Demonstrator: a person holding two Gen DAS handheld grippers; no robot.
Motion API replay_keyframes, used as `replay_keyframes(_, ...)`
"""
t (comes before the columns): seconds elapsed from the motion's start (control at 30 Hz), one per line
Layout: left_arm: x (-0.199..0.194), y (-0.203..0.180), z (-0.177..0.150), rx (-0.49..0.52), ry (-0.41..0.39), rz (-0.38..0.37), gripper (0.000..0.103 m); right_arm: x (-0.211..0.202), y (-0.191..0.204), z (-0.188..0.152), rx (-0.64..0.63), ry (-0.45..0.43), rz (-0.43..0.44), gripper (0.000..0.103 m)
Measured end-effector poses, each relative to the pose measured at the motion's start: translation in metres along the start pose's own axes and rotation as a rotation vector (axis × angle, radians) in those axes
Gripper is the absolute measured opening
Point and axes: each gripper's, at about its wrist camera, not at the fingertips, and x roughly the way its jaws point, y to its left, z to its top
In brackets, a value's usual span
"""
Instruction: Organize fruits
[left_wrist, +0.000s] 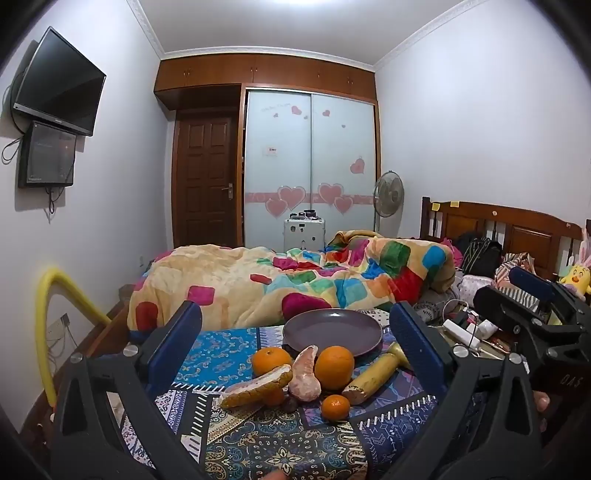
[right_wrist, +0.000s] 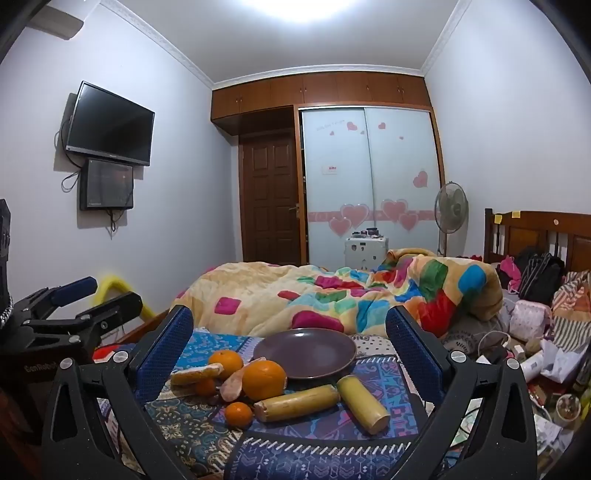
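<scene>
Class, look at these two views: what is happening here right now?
A person holds a two-finger gripper in each hand over a patterned cloth. Both the left gripper and the right gripper are wide open and hold nothing. The purple plate has nothing on it. In front of it lie oranges, a small mandarin, peeled citrus segments and yellowish cane-like sticks. No fruit has been sorted yet.

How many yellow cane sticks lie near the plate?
2: one stick lies in front of the plate beside the big orange; the other angles to its right. Nothing suggests more.
</scene>
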Motion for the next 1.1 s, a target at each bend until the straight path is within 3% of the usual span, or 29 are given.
replay_keyframes(1.1, 0.0032, 0.0026, 0.0020, -0.013, -0.015, -0.009, 0.103, 0.0043, 0.0061, -0.0015, -0.013, 0.002, 0.001, 0.103)
